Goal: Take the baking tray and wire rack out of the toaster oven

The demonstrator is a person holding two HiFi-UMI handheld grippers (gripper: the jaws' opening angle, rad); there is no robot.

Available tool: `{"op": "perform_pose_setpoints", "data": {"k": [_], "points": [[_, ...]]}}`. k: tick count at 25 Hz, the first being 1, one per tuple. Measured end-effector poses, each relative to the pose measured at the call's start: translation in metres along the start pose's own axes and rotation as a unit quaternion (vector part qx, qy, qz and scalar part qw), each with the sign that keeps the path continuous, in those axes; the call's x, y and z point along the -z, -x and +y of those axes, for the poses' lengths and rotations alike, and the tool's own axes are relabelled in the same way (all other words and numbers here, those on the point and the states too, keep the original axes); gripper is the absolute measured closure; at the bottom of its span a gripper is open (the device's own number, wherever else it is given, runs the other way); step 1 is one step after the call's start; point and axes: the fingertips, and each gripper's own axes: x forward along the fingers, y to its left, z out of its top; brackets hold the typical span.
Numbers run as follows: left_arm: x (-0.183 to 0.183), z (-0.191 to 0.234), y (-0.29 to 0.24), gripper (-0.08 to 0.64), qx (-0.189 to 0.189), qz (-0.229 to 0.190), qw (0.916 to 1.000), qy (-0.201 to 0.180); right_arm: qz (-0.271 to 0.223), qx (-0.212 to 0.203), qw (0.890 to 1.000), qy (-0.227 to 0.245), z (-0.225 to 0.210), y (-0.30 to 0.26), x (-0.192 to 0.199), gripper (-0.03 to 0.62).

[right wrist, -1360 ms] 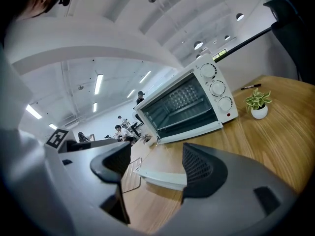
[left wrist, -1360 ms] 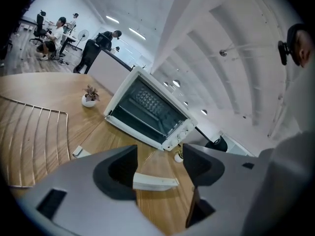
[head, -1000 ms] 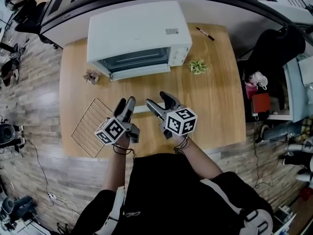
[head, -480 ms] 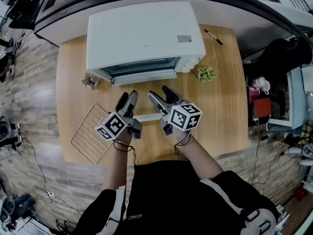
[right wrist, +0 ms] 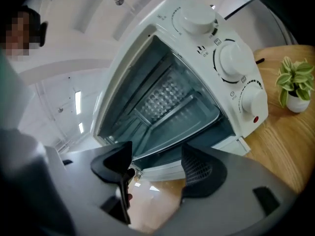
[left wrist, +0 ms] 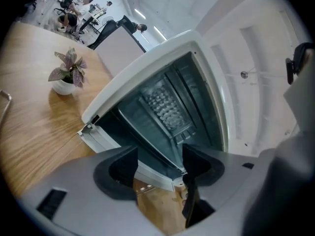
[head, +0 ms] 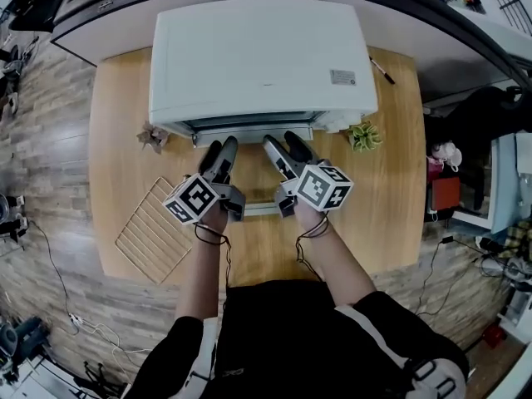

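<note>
Head view: rack (head: pixel 158 229) out, lower left. Left gripper (head: pixel 221 150), right gripper (head: pixel 283 141) centre, at oven (head: pixel 262 65) mouth.
Left gripper view: jaws apart, empty.
Right gripper view: jaws apart, empty. Tray (right wrist: pixel 182 117) inside oven, centre frame. Step looks like tray reach. Next: clamp front lip, pull level.

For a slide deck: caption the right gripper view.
Open right gripper faces the open toaster oven, baking tray inside.

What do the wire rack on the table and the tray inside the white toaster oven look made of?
Flat wire rack: thin metal rods, pale with a slight shine, probably plated steel. Dark rimmed tray in the white toaster oven: pressed sheet metal by its folded rim, dull grey sheen; coating unclear.
</note>
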Motion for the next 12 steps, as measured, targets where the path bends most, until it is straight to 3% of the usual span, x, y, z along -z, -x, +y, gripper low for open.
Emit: {"op": "perform_pose_setpoints", "data": {"k": [4,12], "points": [[-0.007,0.008,-0.018,0.267,0.021,-0.013,0.9984,0.052,-0.017,0.012,0.997,-0.074,-0.023,-0.013,-0.005,0.268],[-0.022,0.025,-0.046,0.267,0.017,-0.023,0.9968,0.075,-0.032,0.032,0.99,-0.132,-0.052,-0.039,-0.014,0.275]]}}
